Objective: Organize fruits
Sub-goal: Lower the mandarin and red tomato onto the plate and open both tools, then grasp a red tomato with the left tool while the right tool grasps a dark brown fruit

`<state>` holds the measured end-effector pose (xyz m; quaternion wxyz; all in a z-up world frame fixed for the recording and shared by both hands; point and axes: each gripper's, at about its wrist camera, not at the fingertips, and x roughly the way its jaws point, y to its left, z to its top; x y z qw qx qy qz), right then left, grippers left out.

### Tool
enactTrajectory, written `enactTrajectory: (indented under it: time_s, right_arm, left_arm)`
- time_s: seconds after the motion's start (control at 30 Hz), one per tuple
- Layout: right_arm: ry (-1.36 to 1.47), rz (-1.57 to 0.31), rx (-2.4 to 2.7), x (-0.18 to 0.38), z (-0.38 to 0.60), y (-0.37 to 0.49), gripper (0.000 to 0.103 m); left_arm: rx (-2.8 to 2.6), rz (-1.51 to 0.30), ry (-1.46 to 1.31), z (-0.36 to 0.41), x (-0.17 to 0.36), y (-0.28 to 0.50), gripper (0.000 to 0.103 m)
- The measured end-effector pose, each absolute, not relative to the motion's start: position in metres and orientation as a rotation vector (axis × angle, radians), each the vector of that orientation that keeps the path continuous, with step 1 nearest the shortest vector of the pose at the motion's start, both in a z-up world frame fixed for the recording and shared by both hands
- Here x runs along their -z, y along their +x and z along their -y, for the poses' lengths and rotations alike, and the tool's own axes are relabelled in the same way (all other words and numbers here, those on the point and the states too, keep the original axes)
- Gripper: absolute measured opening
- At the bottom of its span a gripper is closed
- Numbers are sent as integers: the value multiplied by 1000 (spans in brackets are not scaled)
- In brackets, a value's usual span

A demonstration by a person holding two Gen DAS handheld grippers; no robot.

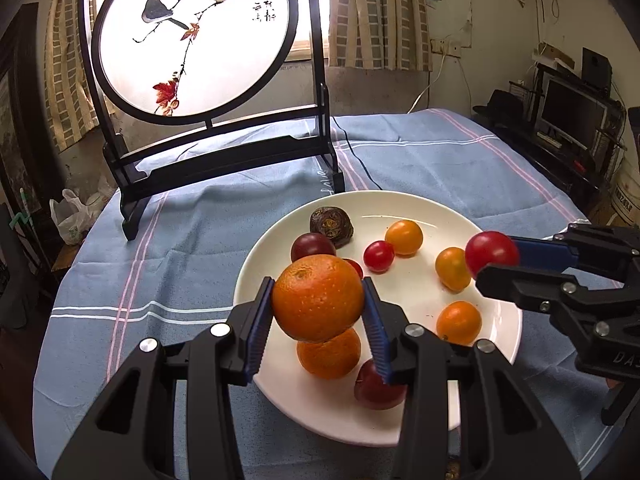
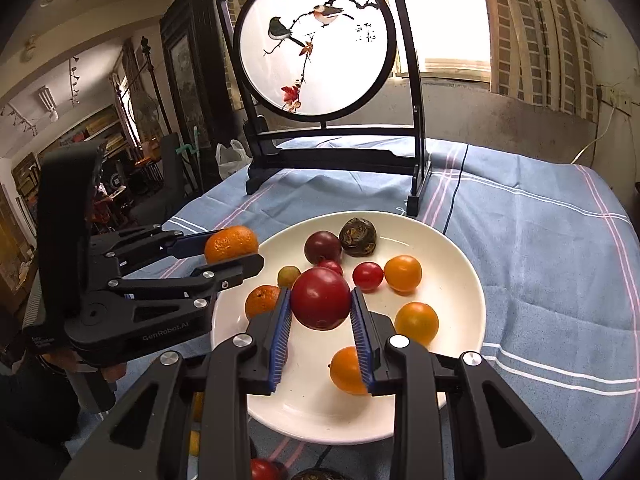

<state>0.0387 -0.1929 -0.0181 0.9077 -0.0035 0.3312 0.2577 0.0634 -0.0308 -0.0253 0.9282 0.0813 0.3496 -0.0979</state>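
Observation:
A white plate (image 1: 404, 208) (image 2: 452, 292) on the blue cloth holds several fruits. My left gripper (image 1: 318, 304) is shut on an orange mandarin (image 1: 318, 298) and holds it above the plate's left part, over a second mandarin (image 1: 329, 354); the left gripper also shows in the right wrist view (image 2: 234, 250). My right gripper (image 2: 320, 304) is shut on a red plum (image 2: 321, 298) above the plate's middle; in the left wrist view the right gripper (image 1: 494, 260) reaches in from the right. Yellow tomatoes (image 1: 404, 237), red cherry tomatoes (image 1: 378, 256), a dark plum (image 1: 313, 245) and a brown fruit (image 1: 331, 221) lie on the plate.
A black-framed round bird screen (image 1: 192, 36) (image 2: 316, 40) stands at the back of the table. A thin black cable (image 1: 360, 160) runs across the cloth behind the plate. A few loose fruits (image 2: 264, 470) lie on the cloth near the front edge. Shelves with a monitor (image 1: 568, 116) stand to the right.

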Motion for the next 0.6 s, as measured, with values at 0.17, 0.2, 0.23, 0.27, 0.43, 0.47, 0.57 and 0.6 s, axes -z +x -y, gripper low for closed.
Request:
enactTrajectory:
  time_s: [0.17, 0.2, 0.23, 0.27, 0.43, 0.47, 0.57, 0.6]
  right_arm:
    - [-14, -705, -487, 30, 194, 46, 30]
    - [-8, -708, -481, 32, 195, 47, 30]
    - [-3, -712, -477, 33, 196, 48, 30]
    - [0, -712, -472, 33, 196, 49, 30]
    - [37, -673, -448, 28, 208, 48, 51]
    - [41, -670, -447, 27, 209, 48, 51]
    - [44, -667, -453, 25, 211, 47, 51]
    - [40, -666, -457, 24, 210, 46, 51]
  left_arm:
    - [208, -748, 189, 39, 38, 67, 42]
    - [206, -753, 190, 39, 40, 69, 42]
    - [202, -757, 189, 39, 41, 69, 42]
    - [198, -760, 188, 39, 42, 70, 42]
    - [169, -724, 181, 35, 40, 68, 66]
    - [173, -718, 183, 35, 38, 67, 66]
    - [180, -707, 175, 33, 33, 65, 66]
    - [181, -702, 178, 32, 30, 64, 66]
